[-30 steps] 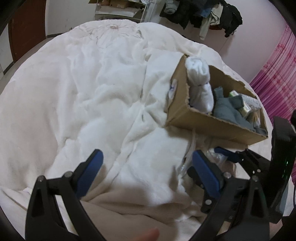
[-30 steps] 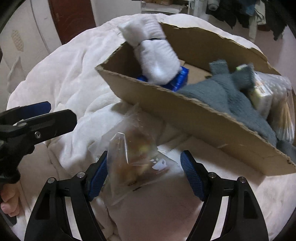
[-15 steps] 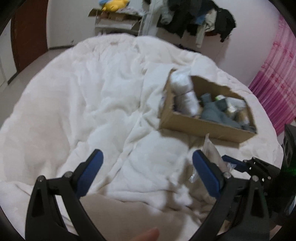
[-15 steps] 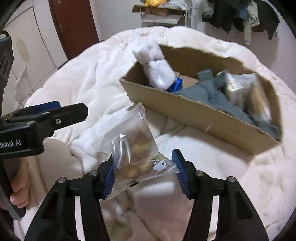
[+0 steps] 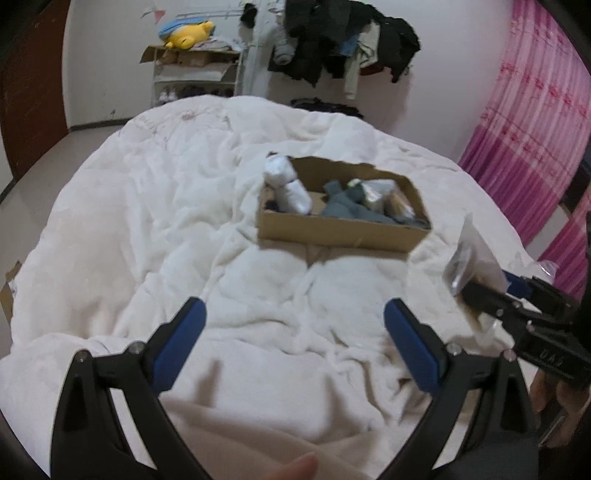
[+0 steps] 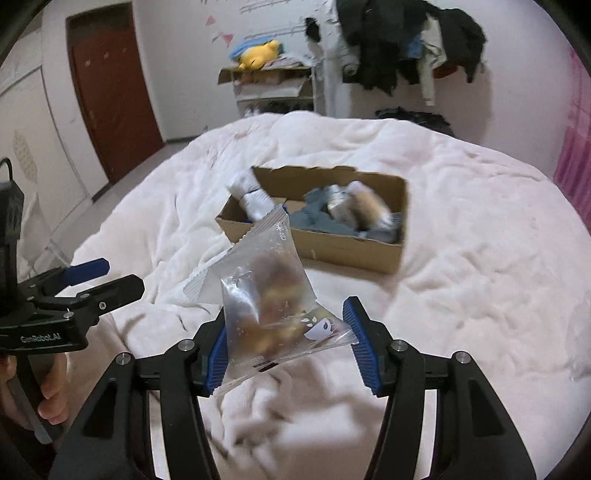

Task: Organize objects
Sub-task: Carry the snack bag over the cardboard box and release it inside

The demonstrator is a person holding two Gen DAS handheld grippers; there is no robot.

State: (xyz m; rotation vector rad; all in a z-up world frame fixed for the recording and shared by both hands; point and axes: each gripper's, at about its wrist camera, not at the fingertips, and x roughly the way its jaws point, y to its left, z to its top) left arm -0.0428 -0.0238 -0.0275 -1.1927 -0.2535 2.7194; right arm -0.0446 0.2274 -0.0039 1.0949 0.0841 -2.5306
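Note:
My right gripper is shut on a clear snack bag with brown pieces inside and holds it up above the white bed. The bag also shows at the right of the left wrist view. A cardboard box sits on the bed beyond it, holding a white rolled sock, a grey cloth and small packets. My left gripper is open and empty over the blanket, well short of the box.
The white blanket covers the whole bed. A shelf with a yellow plush toy and hanging clothes stand at the far wall. A pink curtain hangs at the right. A brown door is at the left.
Both grippers have pulled back and up from the box. The right gripper has closed on the snack bag and lifted it off the blanket.

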